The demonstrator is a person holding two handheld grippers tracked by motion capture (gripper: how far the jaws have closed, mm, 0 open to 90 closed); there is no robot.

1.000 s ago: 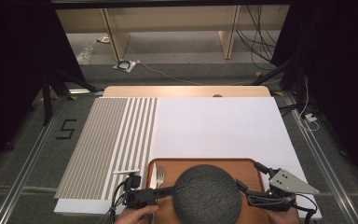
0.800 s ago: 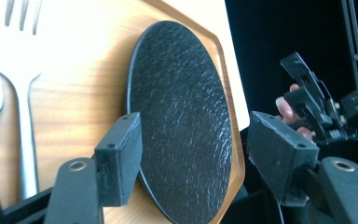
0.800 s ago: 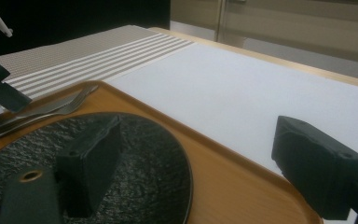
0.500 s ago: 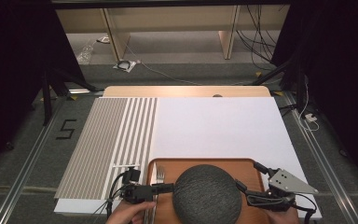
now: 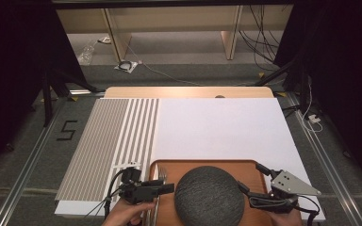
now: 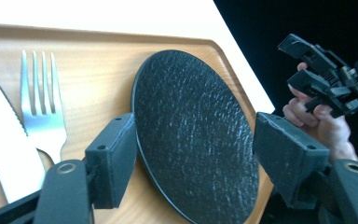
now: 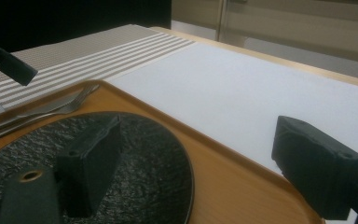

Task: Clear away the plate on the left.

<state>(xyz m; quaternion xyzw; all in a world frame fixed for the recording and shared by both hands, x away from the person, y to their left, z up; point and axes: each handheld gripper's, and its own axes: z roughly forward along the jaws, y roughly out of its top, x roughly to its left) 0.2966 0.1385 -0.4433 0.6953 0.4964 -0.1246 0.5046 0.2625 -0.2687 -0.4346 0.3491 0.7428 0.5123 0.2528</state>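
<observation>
A wooden tray [image 5: 169,165] lies at the table's near edge, and the person's head hides its middle in the high view. On it rest a black textured plate [image 6: 191,135], a fork [image 6: 42,112] and a knife [image 6: 4,149]. My left gripper [image 6: 200,154] is open with its jaws on either side of the plate, apart from it. In the high view the left gripper [image 5: 166,187] hovers over the tray's left side beside the fork [image 5: 162,175]. My right gripper [image 7: 205,163] is open over the plate's [image 7: 135,158] right rim and the tray's rim [image 7: 223,154]. From above, the right gripper [image 5: 252,179] is at the tray's right end.
A white mat [image 5: 217,127] covers most of the table, with a grey striped placemat [image 5: 108,141] on the left. The tabletop's far edge [image 5: 188,92] drops to the floor, where cables and table legs stand.
The left gripper has crept slightly forward and towards the tray. The right gripper has hardly moved.
</observation>
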